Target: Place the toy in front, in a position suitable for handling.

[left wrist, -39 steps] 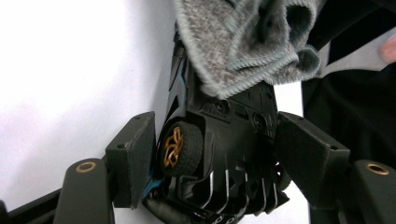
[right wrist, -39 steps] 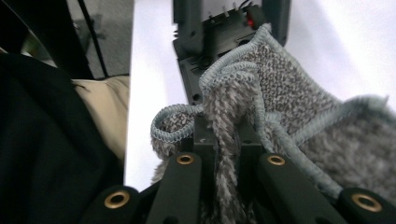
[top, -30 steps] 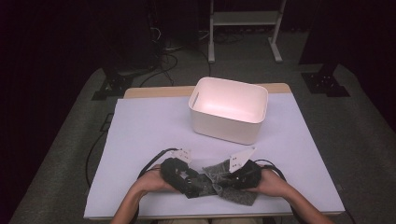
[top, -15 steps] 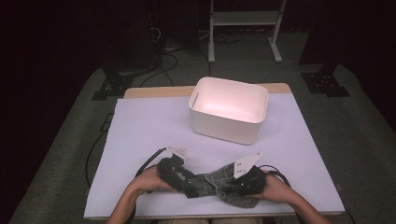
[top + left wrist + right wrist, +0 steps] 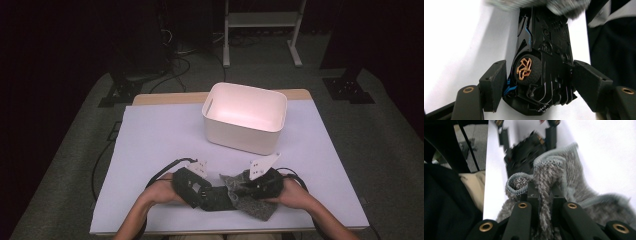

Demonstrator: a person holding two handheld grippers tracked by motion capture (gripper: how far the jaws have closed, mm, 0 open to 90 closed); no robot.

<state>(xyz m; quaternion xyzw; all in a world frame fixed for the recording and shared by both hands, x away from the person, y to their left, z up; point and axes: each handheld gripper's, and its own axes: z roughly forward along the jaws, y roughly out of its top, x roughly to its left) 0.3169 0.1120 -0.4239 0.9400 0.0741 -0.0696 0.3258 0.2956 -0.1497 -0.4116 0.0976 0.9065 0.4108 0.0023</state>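
Left gripper [image 5: 537,82] fingers clamped; right gripper [image 5: 545,195] fingers pinched, seemingly tight.

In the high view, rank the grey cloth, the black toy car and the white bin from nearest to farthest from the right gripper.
1. Grey cloth: pinched in the right gripper itself.
2. Black toy car: just to its left, between the left gripper's jaws.
3. White bin: up the table, apart from both.

The toy car [image 5: 544,62] is glossy black with blue accents, and its wheel [image 5: 526,68] has a copper-orange rim in a dark tyre. The cloth [image 5: 564,182] is mottled grey with a pale grey-blue stitched edge. The bin [image 5: 245,117] is white on a pale lavender table cover [image 5: 150,145].
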